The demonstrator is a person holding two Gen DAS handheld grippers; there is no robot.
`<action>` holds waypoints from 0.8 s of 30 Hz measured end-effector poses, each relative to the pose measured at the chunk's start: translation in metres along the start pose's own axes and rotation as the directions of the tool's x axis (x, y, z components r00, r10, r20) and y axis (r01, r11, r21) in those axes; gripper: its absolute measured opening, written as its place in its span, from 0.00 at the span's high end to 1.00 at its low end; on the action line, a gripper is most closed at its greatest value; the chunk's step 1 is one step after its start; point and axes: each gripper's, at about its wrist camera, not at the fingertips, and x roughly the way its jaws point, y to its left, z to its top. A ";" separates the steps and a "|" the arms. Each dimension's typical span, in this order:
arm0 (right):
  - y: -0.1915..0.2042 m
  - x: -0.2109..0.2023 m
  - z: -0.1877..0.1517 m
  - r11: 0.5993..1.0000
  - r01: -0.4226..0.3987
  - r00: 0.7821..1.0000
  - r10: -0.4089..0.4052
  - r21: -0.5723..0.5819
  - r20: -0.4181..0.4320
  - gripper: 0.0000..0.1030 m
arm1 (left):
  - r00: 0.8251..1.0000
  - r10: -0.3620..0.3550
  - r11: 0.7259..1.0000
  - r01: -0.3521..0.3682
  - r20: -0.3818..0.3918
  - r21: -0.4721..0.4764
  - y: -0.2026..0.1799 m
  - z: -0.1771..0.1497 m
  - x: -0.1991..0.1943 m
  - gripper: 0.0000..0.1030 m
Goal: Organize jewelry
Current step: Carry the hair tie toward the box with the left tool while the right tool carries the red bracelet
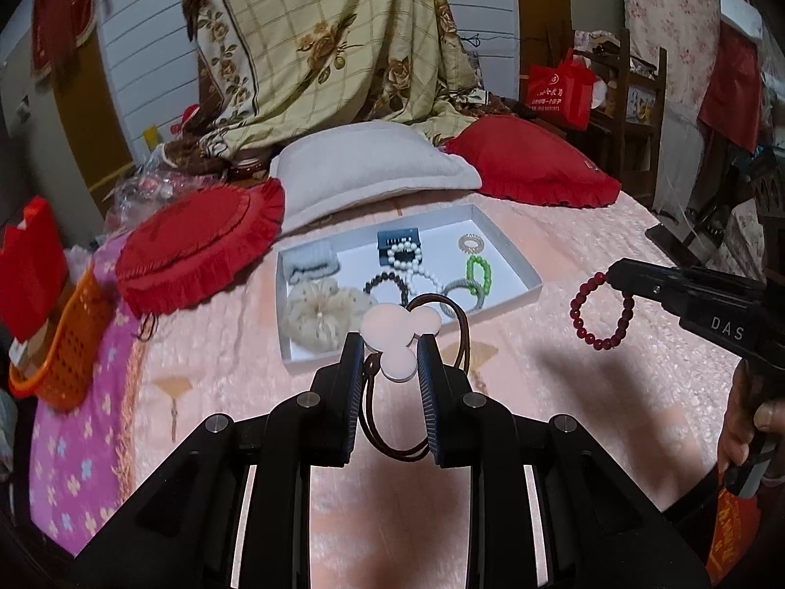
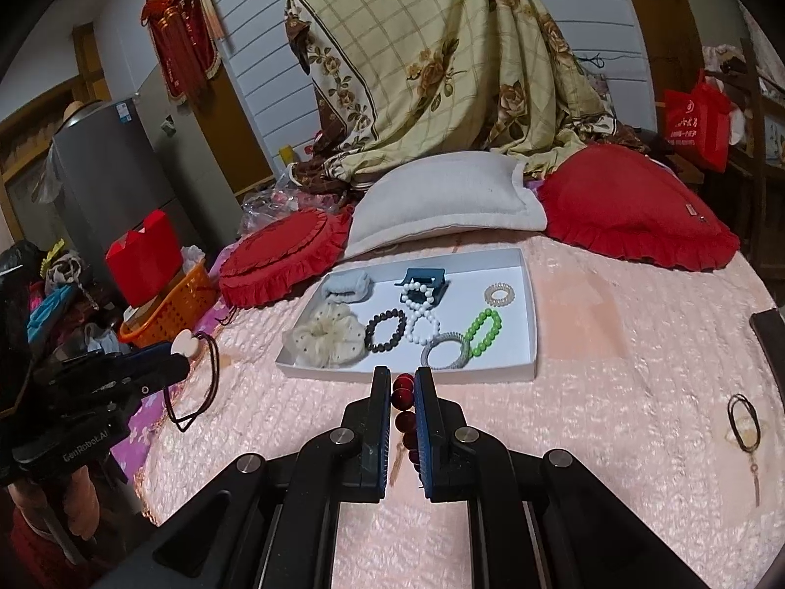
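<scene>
Dangling from clenched right tongs (image 2: 403, 383), red bead bracelet (image 1: 601, 311); left tongs (image 1: 390, 343) gripping hair tie (image 1: 392, 338).

Matt black plastic on both the left gripper (image 1: 390, 343) and the right gripper (image 2: 403, 383), with ribbed blue pads (image 2: 423, 422) and small brushed-metal pivot pins (image 1: 309, 399). Glossy dark red beads on the bracelet (image 1: 601, 314); smooth matt pale pink discs on a thin brown elastic hair tie (image 1: 392, 338). Smooth matt white card for the tray (image 2: 527, 304). Inside, a fluffy cream cloth scrunchie (image 2: 328, 336), shiny white pearl beads (image 2: 419, 314) and glossy green beads (image 2: 483, 334). Nubbly, textured pink cloth bedspread (image 2: 613, 417).
</scene>
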 end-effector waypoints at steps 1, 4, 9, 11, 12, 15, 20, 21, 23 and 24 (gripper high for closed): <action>-0.001 0.003 0.003 1.000 0.001 1.000 -0.001 0.002 -0.001 0.91 | 1.000 0.001 1.000 -0.001 0.000 0.005 -0.001 0.003 0.004 0.80; -0.007 0.015 0.014 1.000 0.007 1.000 -0.007 0.009 -0.005 0.91 | 1.000 0.005 1.000 -0.005 -0.013 0.021 -0.009 0.013 0.023 0.80; -0.020 0.033 0.036 1.000 0.015 1.000 -0.015 0.024 -0.006 0.91 | 0.999 0.020 0.999 -0.018 -0.047 0.048 -0.019 0.025 0.057 0.80; -0.026 0.041 0.045 0.999 0.018 1.000 -0.018 0.028 -0.007 0.91 | 0.998 0.022 0.998 -0.019 -0.060 0.054 -0.022 0.029 0.068 0.80; -0.028 0.044 0.048 0.999 0.020 1.000 -0.019 0.029 -0.009 0.91 | 0.997 0.025 0.998 -0.021 -0.071 0.056 -0.023 0.031 0.076 0.80; -0.035 0.055 0.057 0.999 0.025 1.000 -0.025 0.031 -0.017 0.91 | 0.996 0.026 0.998 -0.020 -0.089 0.059 -0.026 0.034 0.091 0.80; -0.044 0.073 0.069 0.999 0.041 0.999 -0.040 0.021 -0.032 0.91 | 0.993 0.032 0.997 -0.024 -0.112 0.068 -0.028 0.037 0.113 0.80; -0.045 0.076 0.071 0.999 0.043 0.999 -0.042 0.019 -0.034 0.91 | 0.993 0.031 0.997 -0.024 -0.115 0.067 -0.029 0.038 0.117 0.80; -0.047 0.083 0.077 0.999 0.048 0.998 -0.047 0.014 -0.036 0.91 | 0.992 0.030 0.998 -0.022 -0.122 0.064 -0.029 0.039 0.124 0.80; -0.048 0.086 0.080 0.999 0.050 0.998 -0.049 0.011 -0.035 0.91 | 0.992 0.030 0.998 -0.022 -0.126 0.063 -0.029 0.040 0.128 0.80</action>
